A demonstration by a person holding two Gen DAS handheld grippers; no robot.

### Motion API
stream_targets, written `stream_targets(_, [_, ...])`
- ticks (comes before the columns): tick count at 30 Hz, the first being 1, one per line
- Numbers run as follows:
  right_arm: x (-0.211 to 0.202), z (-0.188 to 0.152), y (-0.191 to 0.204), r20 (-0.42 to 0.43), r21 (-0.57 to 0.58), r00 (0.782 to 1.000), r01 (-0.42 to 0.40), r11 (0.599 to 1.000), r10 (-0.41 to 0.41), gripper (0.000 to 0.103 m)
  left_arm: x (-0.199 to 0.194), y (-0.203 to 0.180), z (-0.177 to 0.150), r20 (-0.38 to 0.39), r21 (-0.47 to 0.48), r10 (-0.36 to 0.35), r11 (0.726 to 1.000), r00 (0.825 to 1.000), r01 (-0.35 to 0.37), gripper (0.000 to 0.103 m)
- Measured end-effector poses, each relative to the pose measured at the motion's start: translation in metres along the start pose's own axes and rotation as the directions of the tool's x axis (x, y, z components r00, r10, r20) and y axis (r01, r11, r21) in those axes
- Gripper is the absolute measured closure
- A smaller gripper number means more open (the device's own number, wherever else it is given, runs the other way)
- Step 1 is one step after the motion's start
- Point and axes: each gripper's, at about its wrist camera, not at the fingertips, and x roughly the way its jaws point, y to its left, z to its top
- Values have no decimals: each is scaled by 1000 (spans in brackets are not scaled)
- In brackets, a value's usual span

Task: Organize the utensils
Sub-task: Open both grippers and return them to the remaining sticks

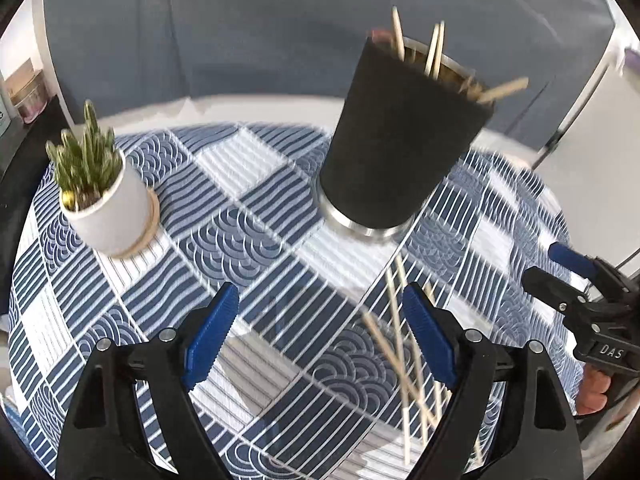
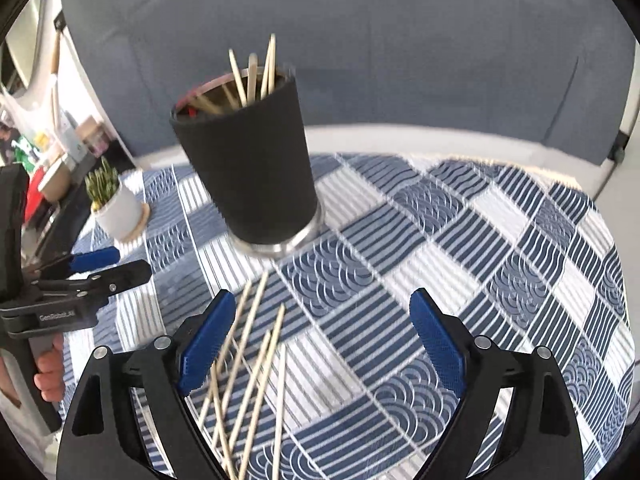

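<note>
A black cup with a steel base (image 1: 400, 140) stands on the table and holds several wooden sticks (image 1: 434, 50); it also shows in the right wrist view (image 2: 256, 168). Several loose wooden sticks (image 1: 404, 356) lie on the cloth in front of it, also in the right wrist view (image 2: 248, 372). My left gripper (image 1: 320, 340) is open and empty, with the loose sticks by its right finger. My right gripper (image 2: 324, 344) is open and empty, with the loose sticks by its left finger. Each gripper shows at the edge of the other's view (image 1: 576, 280) (image 2: 92, 272).
A small plant in a white pot (image 1: 100, 192) on a wooden saucer stands at the left of the table, also in the right wrist view (image 2: 116, 208). A blue and white patterned cloth (image 2: 480, 260) covers the round table. A grey sofa (image 1: 240, 40) is behind.
</note>
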Motion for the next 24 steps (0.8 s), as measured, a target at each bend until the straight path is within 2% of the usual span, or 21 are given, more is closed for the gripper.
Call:
stream_targets(6, [26,-33,7,-79,-34,997,19,999,-21,19,24,-4,-19,-64,9,29,1000,997,-29,20])
stream_targets(14, [44,-76,18,-185,-81,981,46,996,-61,19,52,-19,-30,-164,29,120,993,979,-117,20])
stream_targets(21, [51,-86,21,-218,-105,969,94,990,-115,18,67,-22,-26,-216,2,168,985,962,-172,20])
stream_targets(24, [51,-88,20,-221,-87,969,91,992,-108,18,73,-26,-24,-225,0,200,979,953,-206,20])
